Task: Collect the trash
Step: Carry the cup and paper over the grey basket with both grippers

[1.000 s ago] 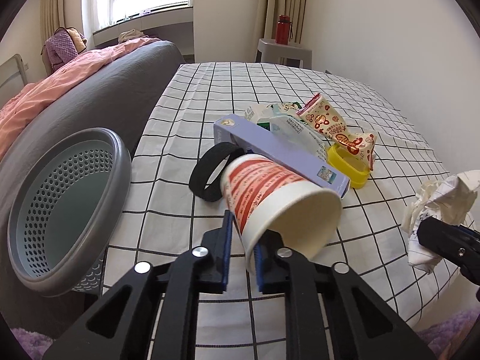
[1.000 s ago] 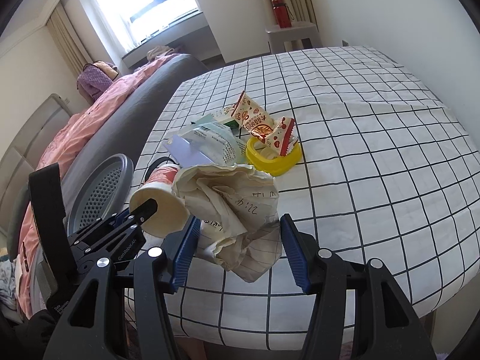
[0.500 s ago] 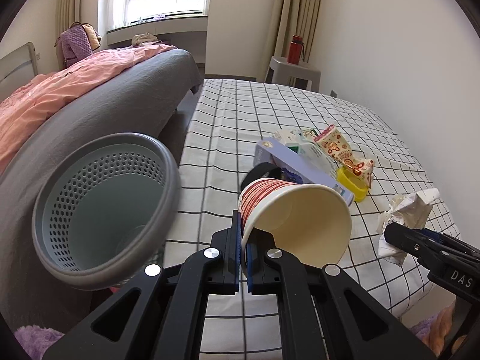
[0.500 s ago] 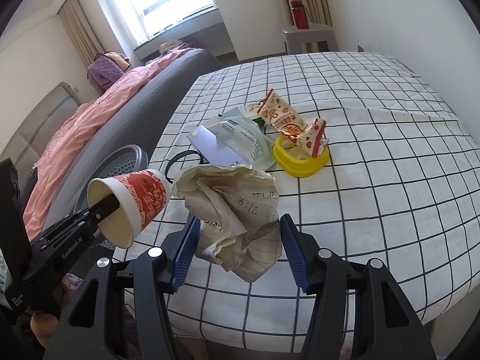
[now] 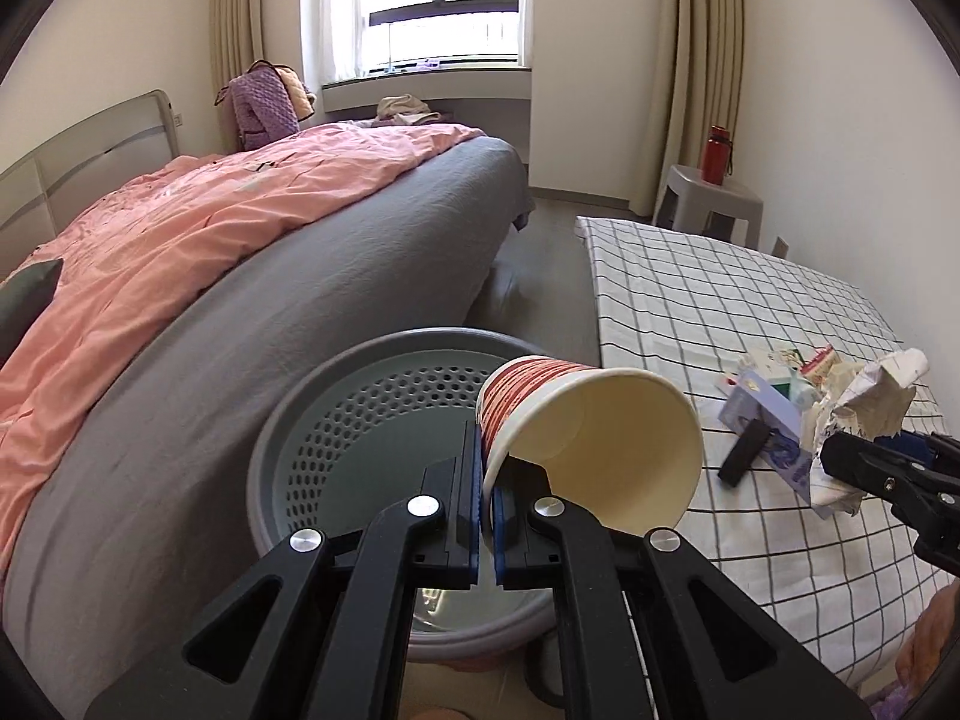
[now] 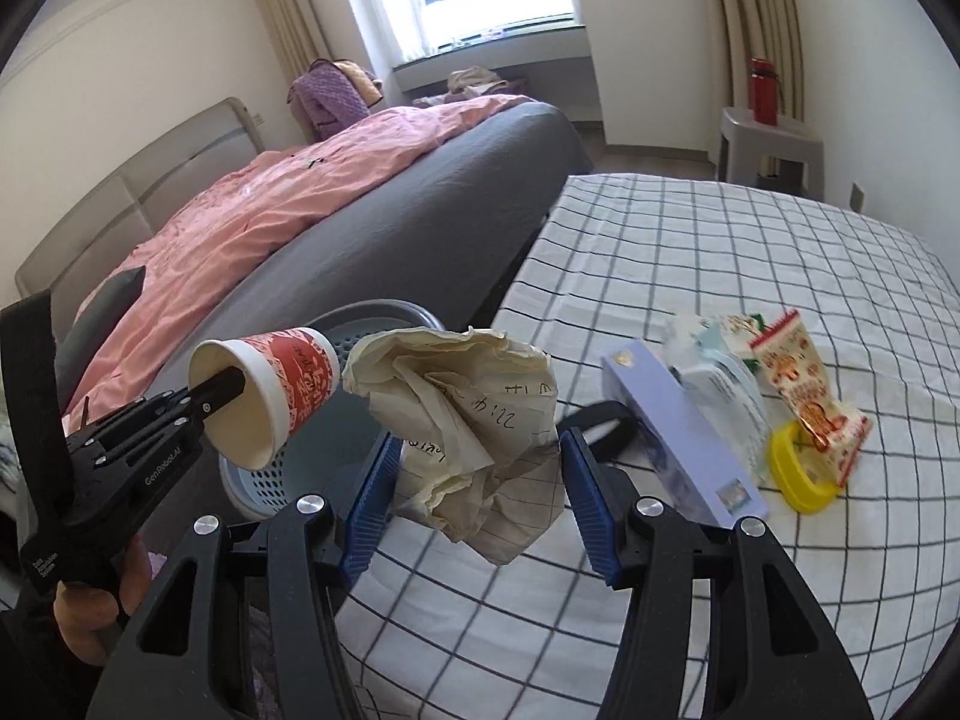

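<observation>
Your left gripper (image 5: 487, 495), pinching the paper cup (image 5: 591, 438) by its rim, has swung over the bin (image 5: 384, 420). Right gripper (image 6: 477, 495), clamped on crumpled paper (image 6: 462, 414), trails beside it. Drop next.

Left gripper (image 5: 486, 480) pinched tight, right gripper (image 6: 477, 480) partly spread, both angled downward.

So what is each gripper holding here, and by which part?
Left gripper pinches the paper cup by its rim wall. Right gripper clamps the crumpled paper around its middle.
</observation>
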A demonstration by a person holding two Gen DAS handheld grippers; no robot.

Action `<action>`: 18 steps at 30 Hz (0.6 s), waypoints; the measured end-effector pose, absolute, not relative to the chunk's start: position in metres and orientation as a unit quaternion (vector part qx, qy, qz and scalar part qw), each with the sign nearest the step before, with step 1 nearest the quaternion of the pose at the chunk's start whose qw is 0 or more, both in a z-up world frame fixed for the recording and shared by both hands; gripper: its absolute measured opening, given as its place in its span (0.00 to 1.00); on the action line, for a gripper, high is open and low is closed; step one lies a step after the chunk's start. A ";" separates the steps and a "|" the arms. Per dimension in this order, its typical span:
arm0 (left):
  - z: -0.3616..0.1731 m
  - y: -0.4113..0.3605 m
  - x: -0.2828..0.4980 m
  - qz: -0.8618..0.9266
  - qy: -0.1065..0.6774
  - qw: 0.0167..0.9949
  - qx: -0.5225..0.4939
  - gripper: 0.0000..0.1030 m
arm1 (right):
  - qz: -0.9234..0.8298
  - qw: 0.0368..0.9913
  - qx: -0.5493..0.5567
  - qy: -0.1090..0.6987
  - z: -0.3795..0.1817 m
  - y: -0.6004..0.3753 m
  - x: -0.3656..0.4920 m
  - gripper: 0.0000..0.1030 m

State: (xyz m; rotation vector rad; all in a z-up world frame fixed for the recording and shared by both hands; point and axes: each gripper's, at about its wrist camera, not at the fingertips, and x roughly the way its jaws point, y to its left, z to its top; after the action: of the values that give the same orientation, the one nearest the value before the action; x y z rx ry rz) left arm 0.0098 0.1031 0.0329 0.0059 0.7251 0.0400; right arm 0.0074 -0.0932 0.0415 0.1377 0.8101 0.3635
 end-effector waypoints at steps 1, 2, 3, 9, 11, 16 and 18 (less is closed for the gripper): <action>0.032 0.110 0.012 0.028 0.354 0.935 0.000 0.03 | 0.186 0.900 0.062 0.390 0.042 -0.084 0.014 0.52; 0.030 0.117 0.015 0.034 0.356 0.934 -0.006 0.03 | 0.194 0.899 0.058 0.389 0.042 -0.075 0.020 0.52; 0.027 0.123 0.018 0.040 0.359 0.933 -0.011 0.03 | 0.203 0.897 0.055 0.389 0.041 -0.067 0.026 0.52; 0.002 0.153 0.035 0.076 0.386 0.919 -0.025 0.03 | 0.254 0.876 0.045 0.408 0.022 -0.023 0.057 0.52; -0.005 0.161 0.038 0.084 0.393 0.915 -0.027 0.03 | 0.267 0.869 0.040 0.415 0.014 -0.012 0.065 0.52; -0.015 0.174 0.041 0.099 0.401 0.910 -0.031 0.03 | 0.287 0.855 0.038 0.431 -0.001 0.006 0.075 0.52; -0.017 0.179 0.043 0.102 0.404 0.908 -0.035 0.03 | 0.289 0.852 0.037 0.435 -0.006 0.010 0.078 0.52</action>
State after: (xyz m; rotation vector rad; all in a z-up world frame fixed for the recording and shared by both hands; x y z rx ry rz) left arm 0.0430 0.1794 -0.0172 -0.0720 0.8342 0.2105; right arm 0.0782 0.0103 -0.0057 0.0787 0.9157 0.6081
